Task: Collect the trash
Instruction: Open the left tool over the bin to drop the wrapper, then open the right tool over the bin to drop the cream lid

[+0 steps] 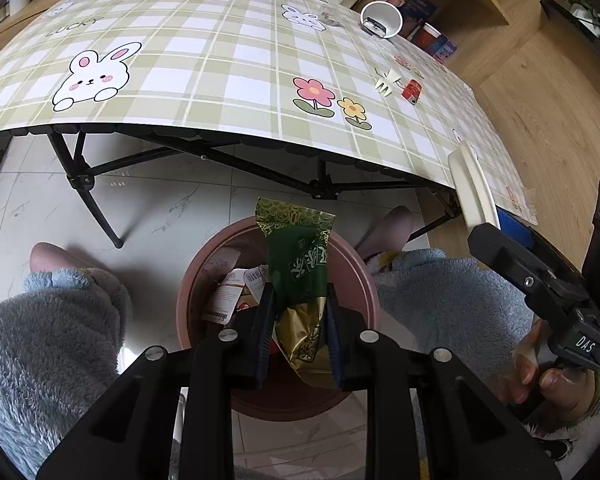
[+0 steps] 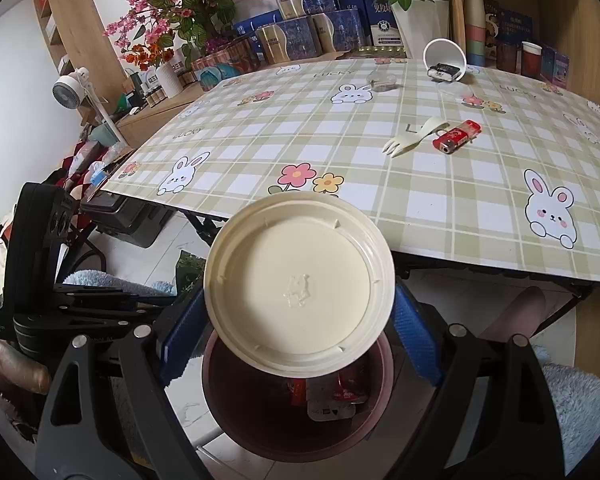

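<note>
Green-gold wrapper [image 1: 300,276] pinched in left fingers [image 1: 265,320] above pink bin [image 1: 356,268]; right fingers [image 2: 414,336] spread wide, clamping cream lid [image 2: 300,280].

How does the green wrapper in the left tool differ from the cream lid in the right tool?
The green wrapper is soft, crinkled foil, pinched in a narrow left tool; the cream lid is a rigid round disc, spanning the wide right tool. Both hang over the pink bin.
</note>
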`<action>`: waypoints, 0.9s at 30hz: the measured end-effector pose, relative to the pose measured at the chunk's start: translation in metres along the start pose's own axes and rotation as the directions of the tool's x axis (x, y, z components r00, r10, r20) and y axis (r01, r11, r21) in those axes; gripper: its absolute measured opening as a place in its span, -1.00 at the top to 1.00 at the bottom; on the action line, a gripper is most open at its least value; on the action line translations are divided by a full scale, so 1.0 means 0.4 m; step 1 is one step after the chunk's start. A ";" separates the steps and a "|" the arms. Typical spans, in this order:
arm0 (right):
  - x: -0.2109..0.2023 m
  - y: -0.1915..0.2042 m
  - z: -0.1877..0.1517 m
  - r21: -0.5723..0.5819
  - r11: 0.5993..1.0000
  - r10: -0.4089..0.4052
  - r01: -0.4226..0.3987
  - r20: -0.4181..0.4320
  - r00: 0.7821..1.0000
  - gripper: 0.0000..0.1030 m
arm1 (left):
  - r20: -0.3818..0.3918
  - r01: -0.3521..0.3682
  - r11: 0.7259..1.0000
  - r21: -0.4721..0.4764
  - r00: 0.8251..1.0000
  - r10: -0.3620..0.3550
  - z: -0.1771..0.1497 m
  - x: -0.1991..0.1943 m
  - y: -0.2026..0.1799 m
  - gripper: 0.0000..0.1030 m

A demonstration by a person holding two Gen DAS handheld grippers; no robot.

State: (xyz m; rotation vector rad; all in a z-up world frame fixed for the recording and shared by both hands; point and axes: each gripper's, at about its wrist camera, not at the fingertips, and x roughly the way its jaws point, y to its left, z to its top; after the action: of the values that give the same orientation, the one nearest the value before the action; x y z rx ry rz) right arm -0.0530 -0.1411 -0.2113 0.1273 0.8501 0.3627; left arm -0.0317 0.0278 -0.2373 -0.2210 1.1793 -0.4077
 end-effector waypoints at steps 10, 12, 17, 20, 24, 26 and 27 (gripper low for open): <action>0.010 0.013 0.000 -0.025 1.000 0.008 -0.009 -0.014 1.000 -0.66 | -0.008 0.003 1.000 0.002 1.000 -0.003 0.000 0.004 -0.002 0.51; 0.011 0.013 0.000 -0.023 1.000 0.008 -0.009 -0.015 1.000 -0.66 | -0.009 0.004 1.000 0.001 1.000 -0.004 0.000 0.005 -0.001 0.47; 0.014 0.013 -0.002 -0.022 1.000 0.008 -0.008 -0.019 1.000 -0.66 | 0.000 -0.001 1.000 0.003 1.000 0.001 0.000 0.002 -0.002 0.23; 0.016 0.012 -0.005 -0.021 1.000 0.007 -0.007 -0.021 1.000 -0.66 | 0.040 -0.029 1.000 -0.005 0.999 0.029 0.004 -0.019 -0.002 -0.09; 0.019 0.011 -0.008 -0.020 1.000 0.009 -0.010 -0.029 1.000 -0.66 | 0.165 -0.109 0.993 -0.047 0.980 0.116 0.011 -0.087 0.006 -0.69; 0.024 0.014 -0.010 -0.022 1.000 0.013 -0.014 -0.040 0.999 -0.66 | 0.231 -0.156 0.985 -0.073 0.958 0.169 0.011 -0.125 0.004 -0.79; 0.029 0.017 -0.012 -0.026 1.000 0.016 -0.017 -0.048 0.999 -0.67 | 0.253 -0.172 0.982 -0.081 0.949 0.187 0.011 -0.139 0.003 -0.83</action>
State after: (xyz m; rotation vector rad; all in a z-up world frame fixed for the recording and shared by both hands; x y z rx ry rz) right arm -0.0516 -0.1309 -0.2209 0.1021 0.8914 0.3937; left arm -0.0452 0.0520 -0.1890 -0.2087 0.9435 -0.1771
